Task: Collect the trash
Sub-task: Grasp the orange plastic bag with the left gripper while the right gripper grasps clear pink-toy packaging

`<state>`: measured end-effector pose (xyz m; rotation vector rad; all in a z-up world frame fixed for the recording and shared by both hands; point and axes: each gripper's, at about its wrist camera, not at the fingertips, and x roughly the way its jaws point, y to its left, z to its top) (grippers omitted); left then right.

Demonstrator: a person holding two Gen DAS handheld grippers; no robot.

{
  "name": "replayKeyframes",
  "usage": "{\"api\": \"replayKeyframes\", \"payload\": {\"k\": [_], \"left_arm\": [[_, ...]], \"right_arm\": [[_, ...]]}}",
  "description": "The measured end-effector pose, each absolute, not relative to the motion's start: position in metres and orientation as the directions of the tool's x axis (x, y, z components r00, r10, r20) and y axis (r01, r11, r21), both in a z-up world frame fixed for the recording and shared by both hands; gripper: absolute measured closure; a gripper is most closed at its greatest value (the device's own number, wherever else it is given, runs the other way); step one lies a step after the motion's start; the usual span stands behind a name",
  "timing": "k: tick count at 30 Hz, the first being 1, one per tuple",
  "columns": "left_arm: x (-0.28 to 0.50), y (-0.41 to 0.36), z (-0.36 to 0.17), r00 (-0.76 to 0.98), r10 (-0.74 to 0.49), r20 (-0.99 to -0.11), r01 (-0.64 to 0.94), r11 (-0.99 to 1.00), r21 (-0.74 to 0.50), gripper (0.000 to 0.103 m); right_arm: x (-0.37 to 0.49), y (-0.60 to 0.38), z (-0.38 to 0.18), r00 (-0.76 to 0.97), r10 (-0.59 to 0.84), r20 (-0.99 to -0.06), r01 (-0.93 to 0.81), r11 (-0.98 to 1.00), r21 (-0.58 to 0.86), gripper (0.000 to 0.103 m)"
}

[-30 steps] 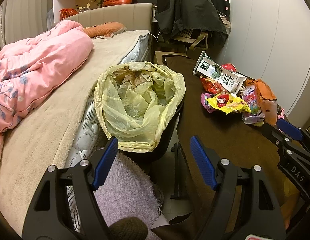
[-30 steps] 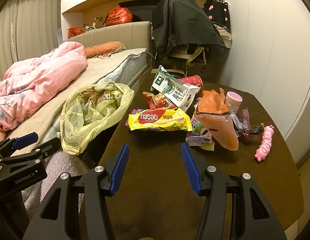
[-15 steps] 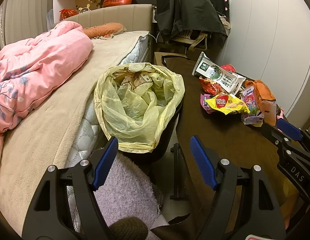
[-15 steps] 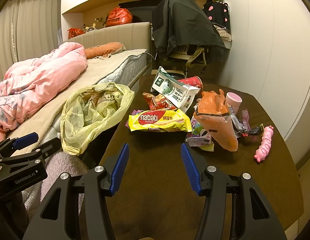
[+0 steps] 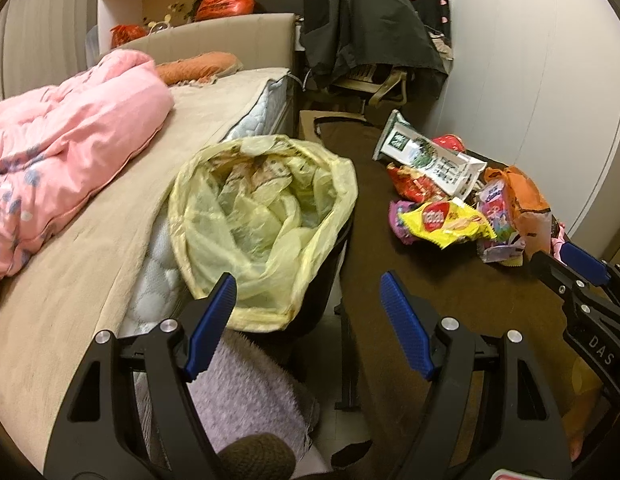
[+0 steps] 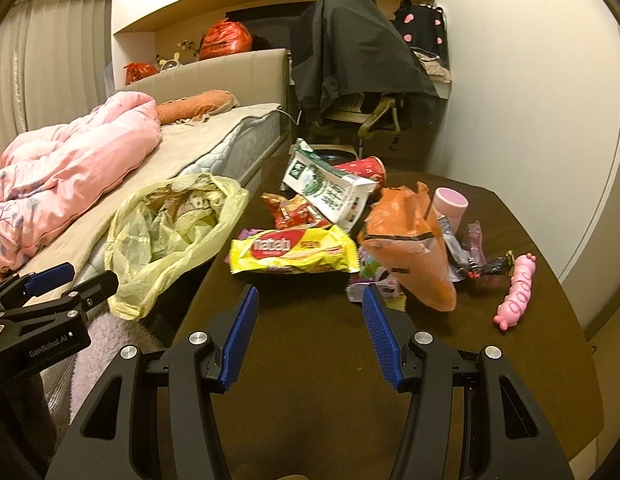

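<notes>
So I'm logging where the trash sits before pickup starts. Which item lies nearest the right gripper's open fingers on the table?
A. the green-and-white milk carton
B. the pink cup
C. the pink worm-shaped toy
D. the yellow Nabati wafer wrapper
D: in the right wrist view the yellow Nabati wafer wrapper lies just beyond the right gripper, while the cup, carton and toy sit farther back or off to the side.

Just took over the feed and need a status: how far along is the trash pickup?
Early. Done: the yellow bin bag holds some crumpled waste already. In hand: nothing; the left claw and right claw are both open and empty, the right facing the pile. Left: the yellow wafer wrapper, milk carton, red snack bag and orange bag all lie on the table.
</notes>
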<state>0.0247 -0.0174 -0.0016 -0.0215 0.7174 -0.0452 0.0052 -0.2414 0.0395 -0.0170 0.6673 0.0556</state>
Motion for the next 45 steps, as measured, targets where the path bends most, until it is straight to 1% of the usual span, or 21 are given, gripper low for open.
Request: {"api": "replayKeyframes", "payload": {"k": [5, 7, 11, 16, 20, 24, 29, 32, 33, 35, 39, 41, 43, 45], "left_arm": [[0.043, -0.037, -0.003, 0.747, -0.103, -0.657, 0.099, 0.994, -0.043, 0.032], [0.056, -0.047, -0.006, 0.726, -0.159, -0.669, 0.149, 0.986, -0.072, 0.032], [0.076, -0.066, -0.012, 0.703, -0.215, -0.678, 0.201, 0.974, -0.101, 0.032], [0.104, -0.086, -0.011, 0.682, -0.334, -0.651, 0.287, 0.941, -0.182, 0.030], [0.121, -0.102, -0.011, 0.660, -0.328, -0.675, 0.325, 0.936, -0.137, 0.030], [0.131, -0.108, -0.013, 0.625, -0.338, -0.704, 0.351, 0.927, -0.134, 0.030], [0.139, -0.111, -0.015, 0.602, -0.347, -0.719, 0.358, 0.922, -0.145, 0.030], [0.143, -0.109, -0.017, 0.557, -0.368, -0.744, 0.357, 0.915, -0.185, 0.036], [0.144, -0.107, -0.018, 0.549, -0.368, -0.750, 0.353, 0.916, -0.191, 0.038], [0.146, -0.105, -0.017, 0.552, -0.364, -0.750, 0.345, 0.919, -0.192, 0.040], [0.151, -0.106, -0.013, 0.574, -0.355, -0.738, 0.331, 0.925, -0.188, 0.042], [0.154, -0.108, -0.012, 0.579, -0.353, -0.735, 0.325, 0.927, -0.189, 0.044], [0.158, -0.108, -0.009, 0.581, -0.356, -0.732, 0.323, 0.926, -0.194, 0.044], [0.160, -0.105, -0.006, 0.584, -0.361, -0.727, 0.321, 0.925, -0.202, 0.044]], "right_arm": [[0.013, -0.270, 0.035, 0.795, 0.003, -0.607, -0.012, 1.000, -0.011, 0.052], [0.017, -0.285, 0.032, 0.796, -0.027, -0.604, 0.009, 0.999, -0.033, 0.052], [0.024, -0.320, 0.027, 0.785, -0.078, -0.614, 0.058, 0.997, -0.053, 0.052], [0.030, -0.362, 0.023, 0.774, -0.109, -0.624, 0.101, 0.994, -0.049, 0.052], [0.035, -0.392, 0.023, 0.771, -0.132, -0.623, 0.119, 0.991, -0.062, 0.052], [0.053, -0.411, 0.023, 0.766, -0.088, -0.636, 0.088, 0.996, -0.031, 0.052], [0.100, -0.422, 0.009, 0.702, 0.014, -0.712, 0.002, 1.000, 0.021, 0.052], [0.116, -0.418, 0.009, 0.698, 0.036, -0.715, -0.036, 0.999, 0.015, 0.052], [0.120, -0.417, 0.009, 0.701, 0.021, -0.713, -0.037, 0.999, -0.008, 0.052], [0.134, -0.418, 0.010, 0.706, -0.031, -0.708, -0.018, 0.998, -0.061, 0.052], [0.166, -0.434, 0.002, 0.669, -0.004, -0.743, 0.021, 1.000, 0.013, 0.053], [0.184, -0.441, -0.008, 0.635, -0.003, -0.773, 0.041, 0.999, 0.031, 0.059], [0.193, -0.443, -0.014, 0.613, -0.001, -0.790, 0.049, 0.998, 0.037, 0.062], [0.201, -0.444, -0.021, 0.585, 0.018, -0.811, 0.033, 0.998, 0.047, 0.069]]}}
